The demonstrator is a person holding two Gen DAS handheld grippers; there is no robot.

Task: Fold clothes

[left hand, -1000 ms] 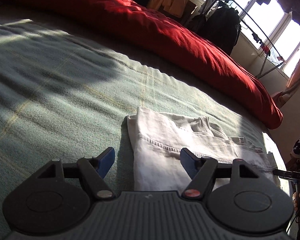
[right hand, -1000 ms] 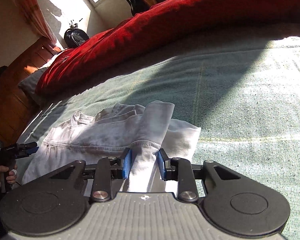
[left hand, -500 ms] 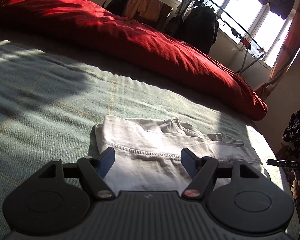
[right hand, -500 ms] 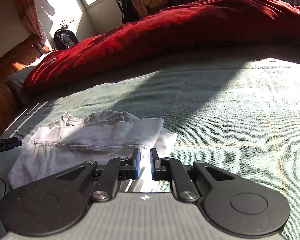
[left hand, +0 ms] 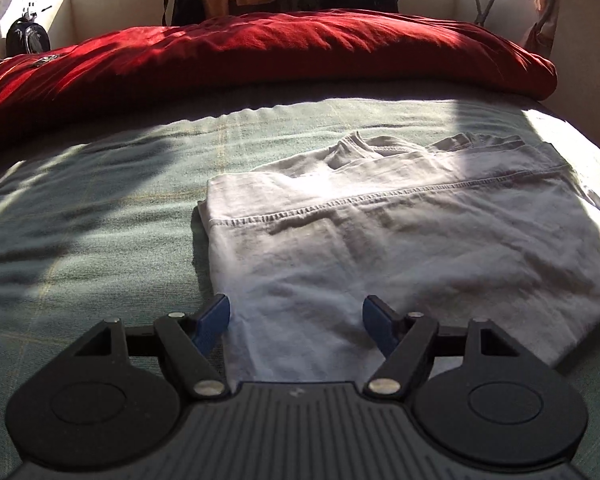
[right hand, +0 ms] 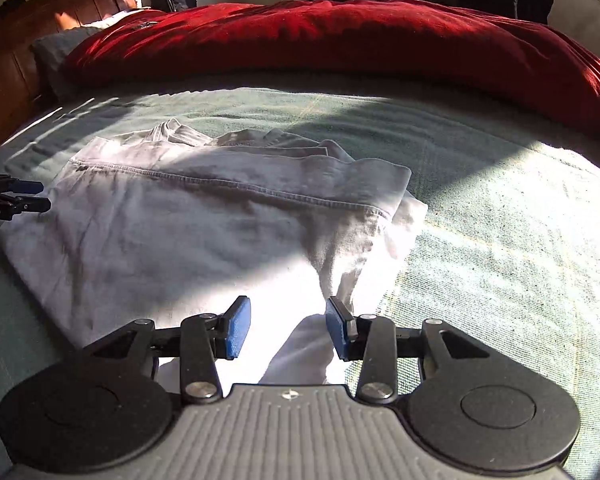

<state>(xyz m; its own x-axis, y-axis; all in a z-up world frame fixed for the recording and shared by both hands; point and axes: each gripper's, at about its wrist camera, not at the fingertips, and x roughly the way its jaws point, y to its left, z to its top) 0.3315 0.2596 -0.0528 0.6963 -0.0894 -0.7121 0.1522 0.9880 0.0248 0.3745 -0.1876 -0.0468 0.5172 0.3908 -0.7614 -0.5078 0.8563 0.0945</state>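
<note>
Left gripper (left hand: 296, 318): jaws spread, empty.
Right gripper (right hand: 287, 328): jaws spread, empty.
Folded white garment (left hand: 400, 240): flat on green blanket (left hand: 92, 208).
Red duvet (left hand: 260, 52): bunched behind.

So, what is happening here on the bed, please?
A person is folding a white garment on a green bed cover, with a handheld gripper in each hand. The garment lies flat, partly folded. The left gripper and the right gripper are both open at its near edge, holding nothing. A red duvet lies behind.
</note>
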